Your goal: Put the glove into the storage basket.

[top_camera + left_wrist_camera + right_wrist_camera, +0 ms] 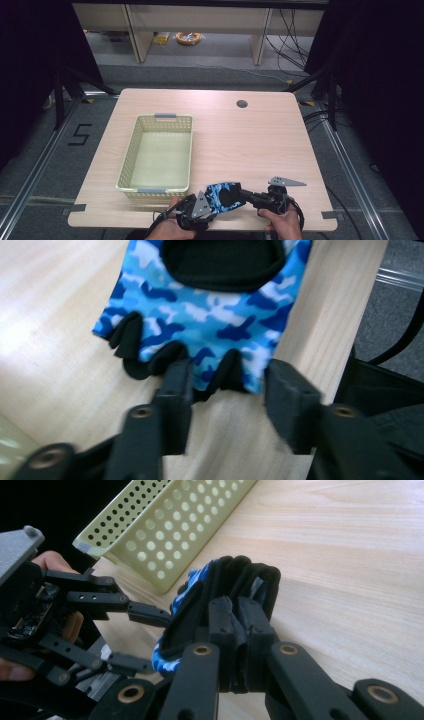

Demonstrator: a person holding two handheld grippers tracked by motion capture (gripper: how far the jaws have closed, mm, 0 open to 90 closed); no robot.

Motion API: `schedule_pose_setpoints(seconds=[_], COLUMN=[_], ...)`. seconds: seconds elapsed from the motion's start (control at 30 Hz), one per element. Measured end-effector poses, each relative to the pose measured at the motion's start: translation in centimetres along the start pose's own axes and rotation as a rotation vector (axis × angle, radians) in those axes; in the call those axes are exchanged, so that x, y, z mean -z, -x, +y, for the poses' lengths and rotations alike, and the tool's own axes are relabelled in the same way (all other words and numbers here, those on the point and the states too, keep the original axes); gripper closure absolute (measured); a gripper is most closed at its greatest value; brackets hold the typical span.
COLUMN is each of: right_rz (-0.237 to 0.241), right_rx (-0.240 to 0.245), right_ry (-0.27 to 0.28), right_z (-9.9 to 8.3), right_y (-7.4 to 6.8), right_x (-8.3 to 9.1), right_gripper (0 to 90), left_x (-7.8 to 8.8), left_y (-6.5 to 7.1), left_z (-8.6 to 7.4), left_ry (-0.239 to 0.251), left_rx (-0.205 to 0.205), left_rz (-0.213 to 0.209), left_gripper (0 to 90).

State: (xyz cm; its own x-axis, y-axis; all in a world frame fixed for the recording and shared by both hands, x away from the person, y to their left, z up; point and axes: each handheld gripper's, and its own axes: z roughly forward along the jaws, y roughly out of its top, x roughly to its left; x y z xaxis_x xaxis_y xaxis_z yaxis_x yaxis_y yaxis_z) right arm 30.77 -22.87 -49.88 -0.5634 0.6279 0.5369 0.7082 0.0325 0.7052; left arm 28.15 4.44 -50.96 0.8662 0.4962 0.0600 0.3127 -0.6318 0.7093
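Item: blue camouflage fingerless glove (pixel 223 196), held at the near tabletop (pixel 260 140) edge, just right of the yellow basket (pixel 159 152). Soft, light, limp fabric; best taken by cuff or hem. Right hand-held gripper (pixel 237 625) clenched on its cuff; left hand-held gripper (pixel 227 390) released, jaws straddling the finger end.

Thing: fingerless glove (pixel 223 196)
Look: blue, white and navy camouflage fabric, black trim, black oval opening
Pose: finger stubs point one way, cuff end bunched up off the table
Place: near front table edge, just beside the yellow basket's corner
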Motion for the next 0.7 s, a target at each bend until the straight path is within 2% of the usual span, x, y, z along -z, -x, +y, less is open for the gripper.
schedule_pose_setpoints(seconds=[0.03,0.07,0.1,0.13,0.17,0.2,0.23,0.27,0.3,0.33,0.37,0.4,0.43,0.47,0.5,0.53,0.6,0.67,0.7], right_rz=[-0.009,-0.005,-0.004,-0.004,0.003,0.009,0.000,-0.007,-0.007,0.007,0.002,-0.001,-0.001,0.002,0.018,0.006,-0.008,0.020,0.020], right_rx=[0.023,0.021,-0.015,-0.015,-0.015,0.013,0.009,0.022,0.022,-0.014,0.016,0.015,0.015,0.012,0.010,0.011,0.029,-0.011,-0.011], right_ry=[0.006,0.006,-0.001,-0.001,0.002,0.012,0.013,0.016,0.016,0.019,0.026,0.026,0.026,0.019,0.017,0.016,0.013,0.016,0.016], right_z=[0.01,0.01,-0.05,-0.05,-0.10,-0.10,-0.14,-0.14,-0.14,-0.17,-0.09,-0.10,-0.10,-0.09,-0.11,-0.14,-0.13,-0.15,-0.15], right_y=[0.31,0.28,0.02,0.02,0.01,0.25,0.27,0.33,0.33,0.25,0.48,0.54,0.54,0.51,0.47,0.46,0.47,0.00,0.00], right_x=[0.19,0.25,0.26,0.26,0.27,0.32,0.32,0.38,0.38,0.49,0.61,0.61,0.61,0.60,0.54,0.47,0.49,0.54,0.54], right_gripper=[86.4,86.4,86.4,86.4,86.4,86.4,86.4,86.4,86.4,86.4,86.4,86.4,86.4,86.4,86.4,86.4,86.4,86.4,86.4], left_x=[-0.40,-0.55,-0.62,-0.62,-0.89,-1.03,-1.03,-1.13,-1.13,-1.20,-1.27,-1.27,-1.27,-1.19,-1.25,-1.19,-0.97,-0.77,-0.77], left_y=[0.28,0.38,0.46,0.46,0.64,0.65,0.65,0.69,0.69,0.71,0.89,0.89,0.89,0.89,0.82,0.93,0.83,0.92,0.92], left_z=[0.06,0.15,0.36,0.36,0.55,0.65,0.65,0.81,0.81,0.96,0.96,0.96,0.98,0.95,0.85,0.83,0.80,0.76,0.76], left_ry=[-0.012,-0.014,-0.013,-0.013,-0.012,-0.007,-0.007,-0.006,-0.006,-0.001,0.003,0.003,0.002,-0.002,0.005,0.013,0.007,0.016,0.016], left_rx=[0.005,0.010,-0.008,-0.008,0.015,0.018,0.018,0.000,0.000,-0.038,-0.030,-0.030,-0.050,-0.069,-0.070,-0.058,-0.074,-0.073,-0.073], left_rz=[-0.003,-0.010,-0.008,-0.008,-0.005,-0.009,-0.009,0.000,0.000,0.016,0.010,0.010,0.022,0.031,0.033,0.026,0.028,0.027,0.027], left_gripper=[45.9,44.8,44.3,43.1,42.5,42.7,43.8,48.7,55.5,63.4,66.4,70.2,70.2,74.4,77.4,78.7,80.5,80.9,81.0])
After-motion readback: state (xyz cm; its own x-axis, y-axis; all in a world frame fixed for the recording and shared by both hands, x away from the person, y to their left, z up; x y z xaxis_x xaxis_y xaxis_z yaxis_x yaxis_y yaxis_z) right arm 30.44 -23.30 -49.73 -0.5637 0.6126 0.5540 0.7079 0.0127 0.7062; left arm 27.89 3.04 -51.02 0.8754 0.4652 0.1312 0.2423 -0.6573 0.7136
